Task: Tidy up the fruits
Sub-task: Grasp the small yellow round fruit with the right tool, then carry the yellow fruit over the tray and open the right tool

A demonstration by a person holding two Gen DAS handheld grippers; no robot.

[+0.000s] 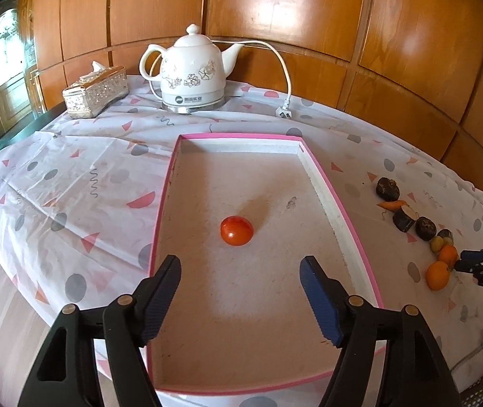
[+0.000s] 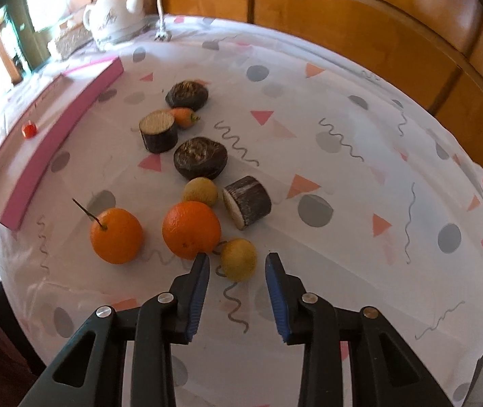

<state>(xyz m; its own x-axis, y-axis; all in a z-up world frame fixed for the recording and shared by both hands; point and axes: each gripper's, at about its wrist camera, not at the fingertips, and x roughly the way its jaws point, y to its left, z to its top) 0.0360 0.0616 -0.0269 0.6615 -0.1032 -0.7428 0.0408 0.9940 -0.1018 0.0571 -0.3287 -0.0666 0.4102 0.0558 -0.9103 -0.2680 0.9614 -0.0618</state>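
Observation:
A pink-rimmed tray lies on the table with one red tomato in it. My left gripper is open and empty above the tray's near half, short of the tomato. My right gripper is open, its fingertips on either side of a small yellow fruit. Two oranges lie just left of it, another yellow fruit behind. A small carrot and several dark root pieces lie farther back. The tray and tomato show at left.
A white electric kettle with cord and plug stands at the table's back, a glittery tissue box to its left. Wood panelling runs behind the table. The table edge curves close on the left and near sides.

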